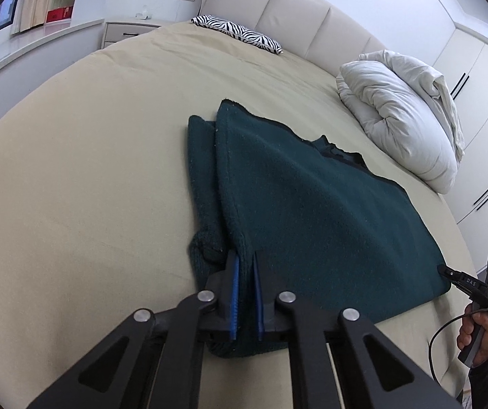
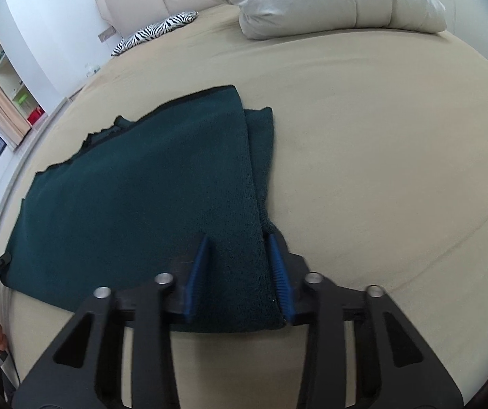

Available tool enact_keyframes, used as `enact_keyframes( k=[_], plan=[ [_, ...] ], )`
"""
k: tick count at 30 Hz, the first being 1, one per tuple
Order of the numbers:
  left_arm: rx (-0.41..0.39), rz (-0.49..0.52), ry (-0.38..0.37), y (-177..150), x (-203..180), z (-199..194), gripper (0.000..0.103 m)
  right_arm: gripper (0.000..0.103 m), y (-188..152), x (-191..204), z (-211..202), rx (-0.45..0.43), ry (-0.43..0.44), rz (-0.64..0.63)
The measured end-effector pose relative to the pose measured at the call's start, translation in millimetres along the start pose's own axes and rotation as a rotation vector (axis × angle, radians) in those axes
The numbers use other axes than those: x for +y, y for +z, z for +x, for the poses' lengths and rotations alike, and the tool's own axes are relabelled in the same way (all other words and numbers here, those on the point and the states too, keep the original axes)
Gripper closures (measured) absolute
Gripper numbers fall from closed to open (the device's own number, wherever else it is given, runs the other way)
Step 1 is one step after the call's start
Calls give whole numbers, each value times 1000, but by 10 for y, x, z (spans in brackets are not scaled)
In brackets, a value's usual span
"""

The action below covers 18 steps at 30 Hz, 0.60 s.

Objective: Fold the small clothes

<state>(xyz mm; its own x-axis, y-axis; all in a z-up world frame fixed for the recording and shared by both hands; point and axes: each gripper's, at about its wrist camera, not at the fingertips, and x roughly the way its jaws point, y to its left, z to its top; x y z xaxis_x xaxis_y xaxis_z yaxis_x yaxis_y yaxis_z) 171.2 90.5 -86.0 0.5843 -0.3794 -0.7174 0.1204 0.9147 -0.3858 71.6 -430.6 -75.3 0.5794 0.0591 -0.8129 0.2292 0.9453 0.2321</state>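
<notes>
Looking through the left wrist view, I am seeing my left gripper (image 1: 245, 266) nipping the near left corner of the green sweater (image 1: 312, 211), its blue pads nearly together with knit between them. The sweater is lying flat near the bed's (image 1: 73, 187) front edge, a sleeve tucked under along its left side. At the far right my right gripper (image 1: 448, 274) is touching the other near corner, though I cannot tell its state from here.

Switching to the right wrist view, I am finding that gripper's (image 2: 242, 255) pads standing wide apart, straddling the near right corner without pinching. Only this view settles that.

My worry: lifting now would be raising one corner alone, dragging the sweater askew and spilling the tucked sleeve.
</notes>
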Motion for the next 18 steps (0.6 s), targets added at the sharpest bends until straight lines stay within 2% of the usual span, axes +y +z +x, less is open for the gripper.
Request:
enact_keyframes(
  k=[1,3,5,11,18],
  plan=[
    [-2,0,1,-3,5,-9,95,84,-3,-7,-2,-2,-2,5],
    [-5,-4,-8,-11,17,-32,96,94,-12,-14,-24,-12,-6,8],
    [-10,-3,-9,-16,19,-46,96,97,-19,-9,-42,-17,-9,4],
    [-26,-20,-15,-33,50,-98,96,98,-44,93,-146,-46,-32,-38],
    [-30,-28,-21,-106,82,-172,97,98,-66,72,-238,-58,-11,-13]
  ],
)
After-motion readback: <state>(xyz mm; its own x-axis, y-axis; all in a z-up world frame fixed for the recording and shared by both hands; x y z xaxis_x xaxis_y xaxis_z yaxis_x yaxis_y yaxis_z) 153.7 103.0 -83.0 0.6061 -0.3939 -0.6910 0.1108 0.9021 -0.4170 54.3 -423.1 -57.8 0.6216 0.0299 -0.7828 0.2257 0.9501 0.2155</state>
